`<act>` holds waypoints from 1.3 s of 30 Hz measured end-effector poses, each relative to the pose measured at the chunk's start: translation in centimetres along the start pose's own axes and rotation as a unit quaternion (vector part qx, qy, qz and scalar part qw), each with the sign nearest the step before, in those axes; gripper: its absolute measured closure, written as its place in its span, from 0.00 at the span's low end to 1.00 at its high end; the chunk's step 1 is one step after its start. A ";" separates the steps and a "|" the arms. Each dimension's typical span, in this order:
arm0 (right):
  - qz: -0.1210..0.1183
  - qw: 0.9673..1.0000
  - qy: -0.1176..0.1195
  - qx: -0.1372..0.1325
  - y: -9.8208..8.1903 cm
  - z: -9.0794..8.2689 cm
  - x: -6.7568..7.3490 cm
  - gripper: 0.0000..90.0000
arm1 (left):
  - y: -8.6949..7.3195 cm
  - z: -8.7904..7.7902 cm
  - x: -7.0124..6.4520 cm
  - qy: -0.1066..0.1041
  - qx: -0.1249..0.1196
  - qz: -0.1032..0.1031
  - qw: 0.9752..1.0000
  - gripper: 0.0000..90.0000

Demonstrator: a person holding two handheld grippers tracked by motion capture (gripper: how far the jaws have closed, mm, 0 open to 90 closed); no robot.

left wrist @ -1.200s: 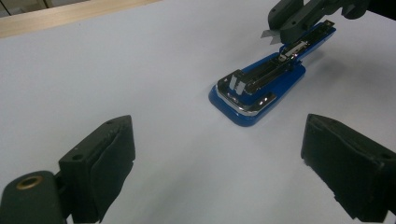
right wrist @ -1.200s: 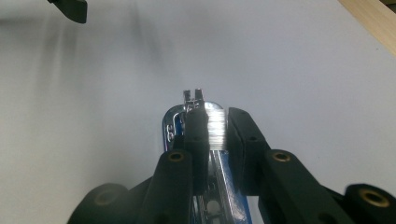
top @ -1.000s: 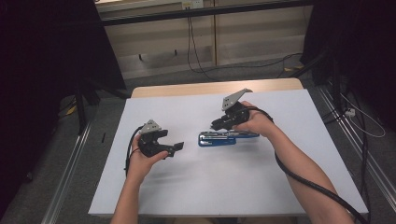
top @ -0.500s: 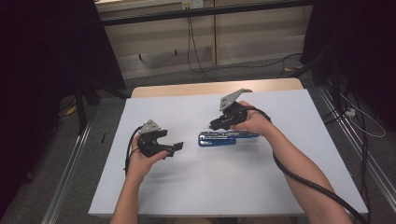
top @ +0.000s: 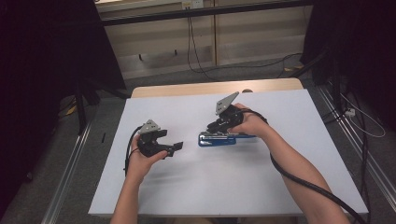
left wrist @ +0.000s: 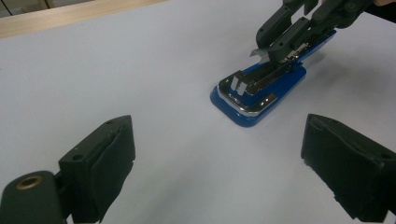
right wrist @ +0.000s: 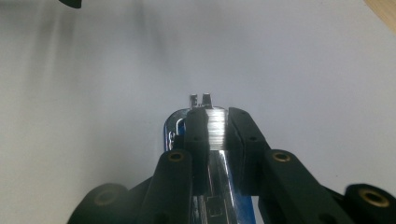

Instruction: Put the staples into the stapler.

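Note:
A blue stapler [top: 224, 139] lies on the white table with its top swung open and its metal channel [left wrist: 252, 84] showing. My right gripper [top: 214, 127] hovers just over its middle, tilted down, shut on a short shiny staple strip [right wrist: 215, 128]. From the left gripper view that strip [left wrist: 258, 52] sticks out of the right gripper [left wrist: 275, 44] right above the channel. The stapler's front end [right wrist: 173, 128] peeks out under the right gripper [right wrist: 215, 126]. My left gripper [top: 175, 148] rests low at the left, open, pointing at the stapler, nothing between the jaws [left wrist: 219, 140].
The white sheet [top: 196, 186] covers most of the table; a wooden strip [top: 196, 88] shows along the far edge. Cables trail from both grippers toward the front edge. Dark curtains and floor rails flank the table.

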State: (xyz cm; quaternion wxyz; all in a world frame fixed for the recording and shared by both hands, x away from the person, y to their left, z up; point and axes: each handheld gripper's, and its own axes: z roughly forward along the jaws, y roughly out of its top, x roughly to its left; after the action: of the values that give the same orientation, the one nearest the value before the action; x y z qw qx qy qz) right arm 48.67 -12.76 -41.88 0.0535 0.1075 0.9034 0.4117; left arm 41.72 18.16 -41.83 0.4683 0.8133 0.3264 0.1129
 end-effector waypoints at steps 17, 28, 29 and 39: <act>-0.012 1.000 0.011 0.010 0.1 1.0 0.0 0.88 | 0.0 -0.1 0.1 0.002 0.000 -0.002 1.000 0.11; -0.019 1.000 0.016 0.013 0.2 1.2 0.0 0.88 | 0.0 -0.1 0.1 0.004 -0.001 0.000 1.000 0.11; -0.019 1.000 0.016 0.013 0.2 1.2 0.1 0.88 | 0.0 -0.1 0.1 0.003 -0.002 -0.002 1.000 0.11; -0.023 0.999 0.019 0.013 0.2 1.3 0.0 0.88 | -0.1 -0.1 0.2 0.004 0.000 0.000 1.000 0.11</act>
State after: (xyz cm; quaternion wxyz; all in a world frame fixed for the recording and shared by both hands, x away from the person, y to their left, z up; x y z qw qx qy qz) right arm 48.95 -11.75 -42.59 0.0448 0.0798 0.9115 0.4009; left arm 41.77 18.35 -41.84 0.4671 0.8127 0.3285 0.1159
